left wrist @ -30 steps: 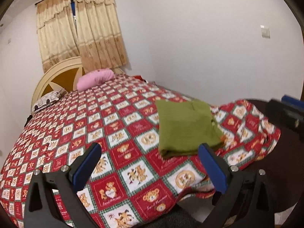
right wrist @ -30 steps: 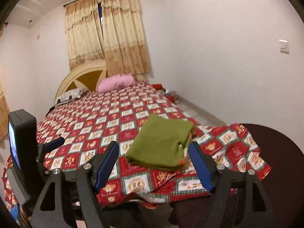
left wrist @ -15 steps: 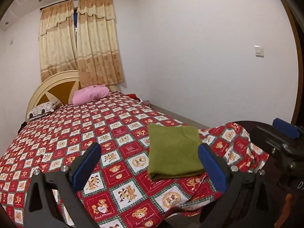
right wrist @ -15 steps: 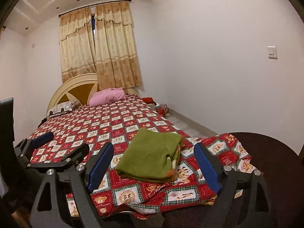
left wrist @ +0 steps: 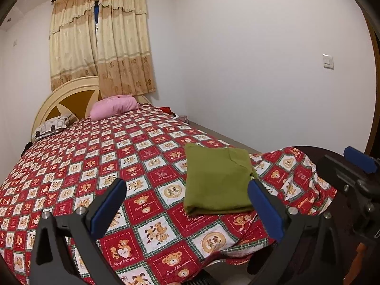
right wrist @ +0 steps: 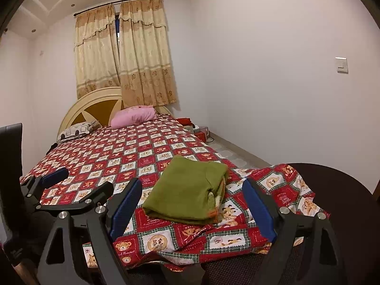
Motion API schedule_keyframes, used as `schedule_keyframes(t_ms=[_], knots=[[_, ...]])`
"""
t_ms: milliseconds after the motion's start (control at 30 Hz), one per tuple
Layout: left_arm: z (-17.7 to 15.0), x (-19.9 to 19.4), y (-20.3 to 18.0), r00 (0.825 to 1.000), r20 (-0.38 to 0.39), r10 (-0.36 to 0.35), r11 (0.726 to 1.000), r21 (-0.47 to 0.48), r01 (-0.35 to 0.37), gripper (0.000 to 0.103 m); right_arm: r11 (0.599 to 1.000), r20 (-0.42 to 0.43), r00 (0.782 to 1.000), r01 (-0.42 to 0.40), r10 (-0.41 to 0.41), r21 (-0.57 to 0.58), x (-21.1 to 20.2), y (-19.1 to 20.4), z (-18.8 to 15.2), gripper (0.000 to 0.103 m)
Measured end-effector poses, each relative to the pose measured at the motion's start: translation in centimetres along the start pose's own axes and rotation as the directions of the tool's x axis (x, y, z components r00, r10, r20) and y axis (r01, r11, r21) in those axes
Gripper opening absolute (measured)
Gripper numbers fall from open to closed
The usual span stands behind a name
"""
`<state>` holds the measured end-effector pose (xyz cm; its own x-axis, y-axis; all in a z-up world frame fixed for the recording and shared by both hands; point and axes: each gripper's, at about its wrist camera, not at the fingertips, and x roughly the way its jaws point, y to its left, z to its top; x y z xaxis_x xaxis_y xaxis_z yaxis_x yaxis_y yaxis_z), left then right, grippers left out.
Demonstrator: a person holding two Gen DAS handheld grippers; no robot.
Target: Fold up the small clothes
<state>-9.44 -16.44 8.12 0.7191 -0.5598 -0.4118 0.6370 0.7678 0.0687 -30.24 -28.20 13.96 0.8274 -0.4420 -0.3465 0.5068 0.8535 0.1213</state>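
Note:
A green garment (left wrist: 217, 180) (right wrist: 187, 192) lies folded into a flat rectangle on the red patterned bedspread (left wrist: 95, 156) (right wrist: 133, 152), close to the bed's near right corner. Orange trim shows at its right edge in the right wrist view. My left gripper (left wrist: 187, 211) hangs open in front of the bed's foot, nothing between its blue pads, the garment beyond its right finger. My right gripper (right wrist: 193, 210) is open too, back from the garment and clear of it. Each gripper shows in the other's view, the right gripper (left wrist: 356, 173) at the edge and the left gripper (right wrist: 52, 185) likewise.
A pink pillow (left wrist: 114, 108) and a patterned pillow (left wrist: 53, 124) lie at the cream headboard (left wrist: 71, 97). Curtains (left wrist: 102, 42) hang behind. A dark round seat (right wrist: 337, 190) sits at the right of the bed's foot. Red items (right wrist: 199, 131) lie on the floor by the white wall.
Both grippers have pulled back and tilted up, so more of the wall and ceiling shows. The right gripper's fingers stand a little wider apart. The garment has not moved.

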Motion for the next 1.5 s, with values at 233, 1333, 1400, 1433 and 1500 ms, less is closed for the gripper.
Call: schedule_keyframes(t_ms=[233, 1333, 1400, 1433, 1500], knots=[[-0.14, 0.15, 0.09, 1.000, -0.012, -0.003, 1.000, 0.000, 0.003, 0.103, 1.000, -0.004, 1.000, -0.001, 0.001, 0.002, 0.11, -0.08, -0.07, 0.087], [-0.23, 0.16, 0.31, 1.000, -0.016, -0.005, 1.000, -0.004, 0.005, 0.103, 1.000, -0.020, 1.000, -0.003, 0.003, -0.004, 0.62, 0.11, -0.50, 0.087], [-0.31, 0.20, 0.28, 1.000, -0.016, 0.000, 1.000, -0.006, 0.000, 0.103, 1.000, -0.020, 1.000, -0.001, 0.001, -0.005, 0.62, 0.12, -0.53, 0.087], [-0.38, 0.25, 0.19, 1.000, -0.016, 0.002, 1.000, -0.005, -0.002, 0.103, 1.000, -0.021, 1.000, -0.001, 0.000, -0.005, 0.62, 0.16, -0.56, 0.087], [-0.41, 0.27, 0.10, 1.000, -0.017, 0.007, 1.000, -0.003, -0.007, 0.103, 1.000, -0.023, 1.000, -0.001, 0.001, -0.004, 0.66, 0.13, -0.66, 0.087]])
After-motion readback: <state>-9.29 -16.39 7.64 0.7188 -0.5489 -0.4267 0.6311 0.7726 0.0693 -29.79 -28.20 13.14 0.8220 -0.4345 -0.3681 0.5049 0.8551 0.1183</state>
